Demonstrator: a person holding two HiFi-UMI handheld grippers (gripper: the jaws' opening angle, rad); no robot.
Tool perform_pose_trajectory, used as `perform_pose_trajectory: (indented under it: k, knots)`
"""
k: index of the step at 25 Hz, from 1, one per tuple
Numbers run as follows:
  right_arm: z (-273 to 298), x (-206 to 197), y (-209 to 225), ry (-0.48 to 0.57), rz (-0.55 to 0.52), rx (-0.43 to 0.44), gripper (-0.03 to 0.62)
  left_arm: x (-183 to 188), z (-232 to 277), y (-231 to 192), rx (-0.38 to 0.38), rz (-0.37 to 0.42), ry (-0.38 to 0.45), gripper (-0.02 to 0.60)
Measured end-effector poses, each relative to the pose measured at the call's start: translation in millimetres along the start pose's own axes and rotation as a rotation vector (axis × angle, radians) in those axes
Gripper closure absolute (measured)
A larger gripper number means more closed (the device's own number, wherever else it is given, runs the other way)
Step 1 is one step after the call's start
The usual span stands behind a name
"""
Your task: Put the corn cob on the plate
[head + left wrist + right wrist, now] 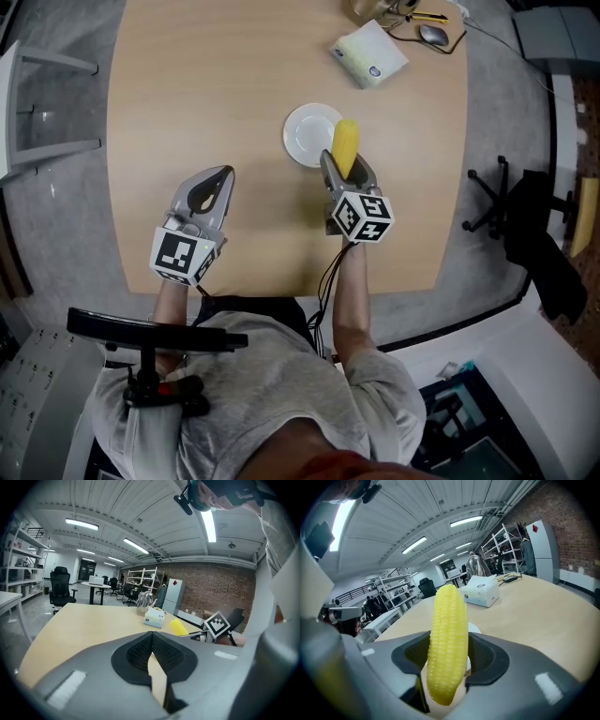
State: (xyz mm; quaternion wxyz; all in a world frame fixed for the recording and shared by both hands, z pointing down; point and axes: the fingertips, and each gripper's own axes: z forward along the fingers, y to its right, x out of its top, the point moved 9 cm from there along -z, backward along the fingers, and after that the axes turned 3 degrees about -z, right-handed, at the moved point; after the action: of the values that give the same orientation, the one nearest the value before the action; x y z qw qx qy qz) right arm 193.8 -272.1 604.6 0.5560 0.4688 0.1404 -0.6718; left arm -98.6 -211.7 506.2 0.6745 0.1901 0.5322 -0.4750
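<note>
A: Where's the corn cob?
B: Clamped in the right gripper, over the plate rim, mid table. Left gripper is closed and empty.
A: Risk?
B: Released here, it may roll off the rim.

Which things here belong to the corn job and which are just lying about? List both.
Job: corn cob, clamped in the right gripper; white plate.

Lying about: tissue box; computer mouse; left gripper, shut and empty.
</note>
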Motion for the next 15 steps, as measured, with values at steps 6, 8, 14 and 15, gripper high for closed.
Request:
perform_pose_trajectory:
  k: [6, 8, 14, 15]
  knots:
    - [4, 1, 0, -0.021, 0.001, 0.009, 0.359, -2, -4, 1, 0.018, -0.015, -0.009, 0.561]
    - [5, 0, 1, -0.029, 0.003, 0.008, 0.359, -2, -5, 1, 0.022, -0.018, -0.009, 0.561]
    - [29, -3, 2, -0.064, 0.005, -0.005, 0.359, -10, 5, -18, 0.028, -0.035, -0.020, 0.561]
    - [31, -3, 2, -0.068, 0.006, -0.007, 0.359, -10, 5, -19, 0.029, -0.038, -0.021, 0.561]
